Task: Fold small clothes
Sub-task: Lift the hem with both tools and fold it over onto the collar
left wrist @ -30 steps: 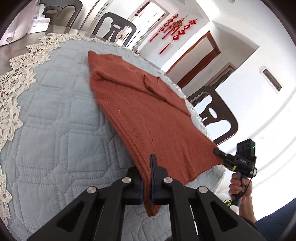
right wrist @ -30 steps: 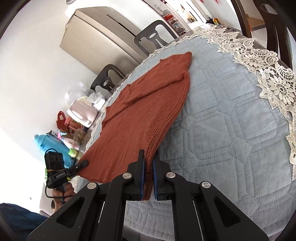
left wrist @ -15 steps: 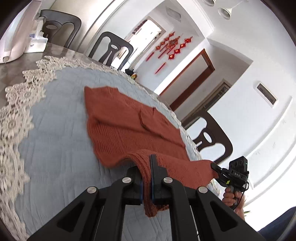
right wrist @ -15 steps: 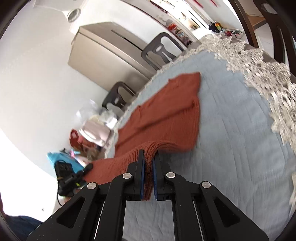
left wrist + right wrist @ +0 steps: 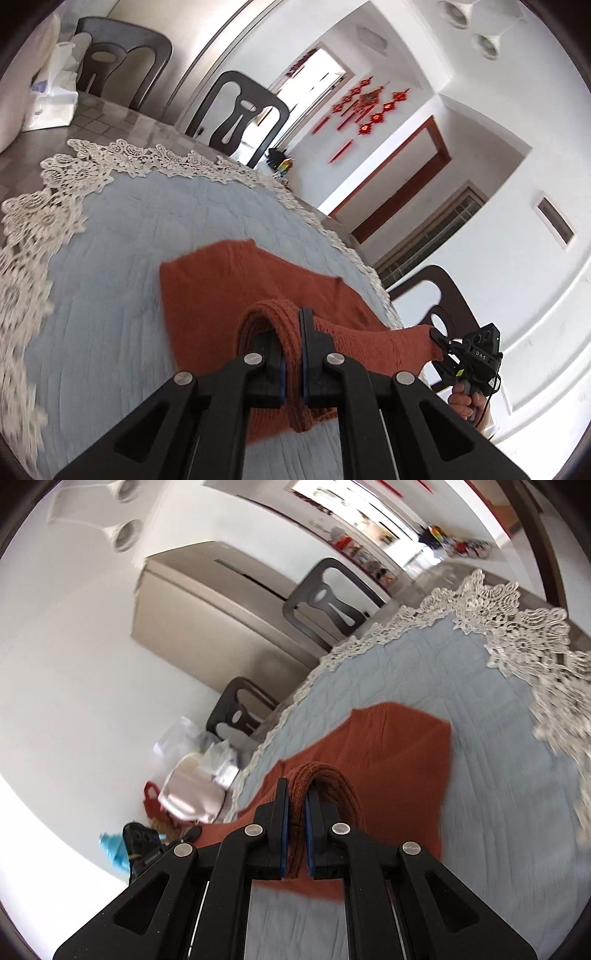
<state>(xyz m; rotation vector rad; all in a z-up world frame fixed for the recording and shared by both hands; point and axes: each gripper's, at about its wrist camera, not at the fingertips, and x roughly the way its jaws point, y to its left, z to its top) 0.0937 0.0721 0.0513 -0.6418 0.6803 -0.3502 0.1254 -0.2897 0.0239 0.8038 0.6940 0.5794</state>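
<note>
A rust-orange knit garment (image 5: 218, 284) lies on the pale blue quilted cloth (image 5: 110, 236) of the table. My left gripper (image 5: 291, 332) is shut on one corner of its hem, which bunches up between the pads. In the right wrist view the same knit garment (image 5: 399, 746) shows, and my right gripper (image 5: 295, 808) is shut on the other hem corner. Both corners are lifted above the table and carried over the lying part, so the hem arches over it. The right gripper (image 5: 439, 338) also shows at the right of the left wrist view, held by a hand (image 5: 467, 404).
White lace trim (image 5: 48, 192) edges the quilt. Dark chairs (image 5: 240, 110) stand round the table. A white bag (image 5: 51, 96) sits on the far table corner. Beside the table are a pink bag (image 5: 192, 794) and a blue bottle (image 5: 112, 849). A beige fridge (image 5: 221, 605) stands behind.
Both grippers rose and moved forward over the table, carrying the hem corners. The garment, flat a second ago, now folds over itself, and less of it lies spread.
</note>
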